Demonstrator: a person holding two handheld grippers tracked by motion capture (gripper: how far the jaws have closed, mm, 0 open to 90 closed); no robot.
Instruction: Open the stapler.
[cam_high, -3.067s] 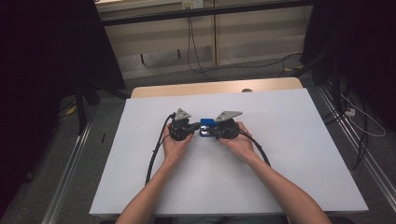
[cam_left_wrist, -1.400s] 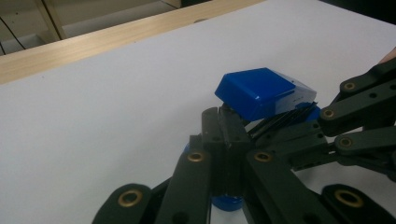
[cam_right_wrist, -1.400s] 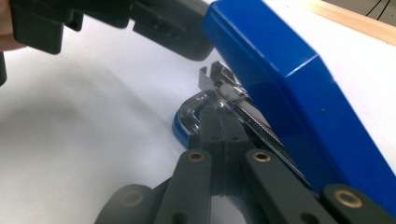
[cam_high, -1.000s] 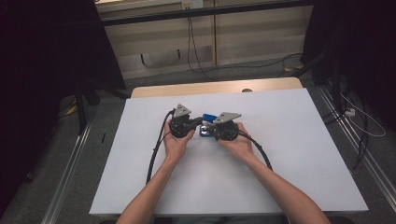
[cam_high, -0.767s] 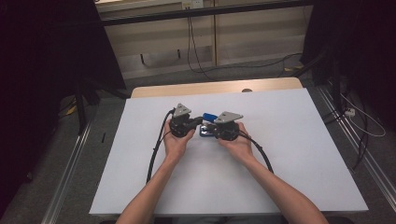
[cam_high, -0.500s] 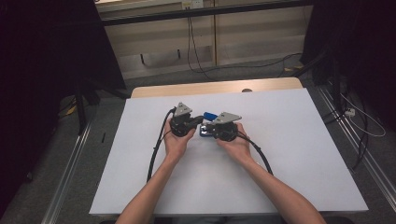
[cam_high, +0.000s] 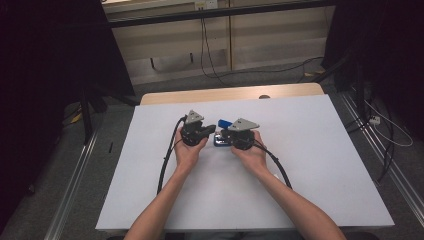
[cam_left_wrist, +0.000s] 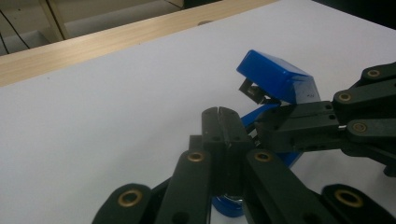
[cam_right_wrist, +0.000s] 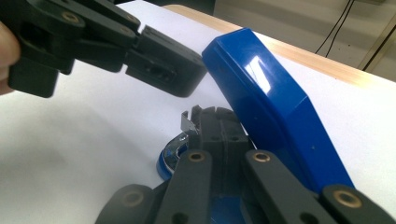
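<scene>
Stapler, blue, is sitting mid-surface with its top arm tilted up, between our two hands. We're holding the left hand-held gripper with jaws pressed together over the stapler's base, and the right hand-held gripper likewise pressed together, low beside the raised arm; grip unclear.

The place looks like a lab or test room set up for recording. A plain white sheet covers a wooden desk, which stands on grey carpet. Metal rails run along the floor on both sides. Black cables hang down the pale panelled wall behind, and more wires trail on the floor to the right. Dark screens or curtains close off both sides.
</scene>
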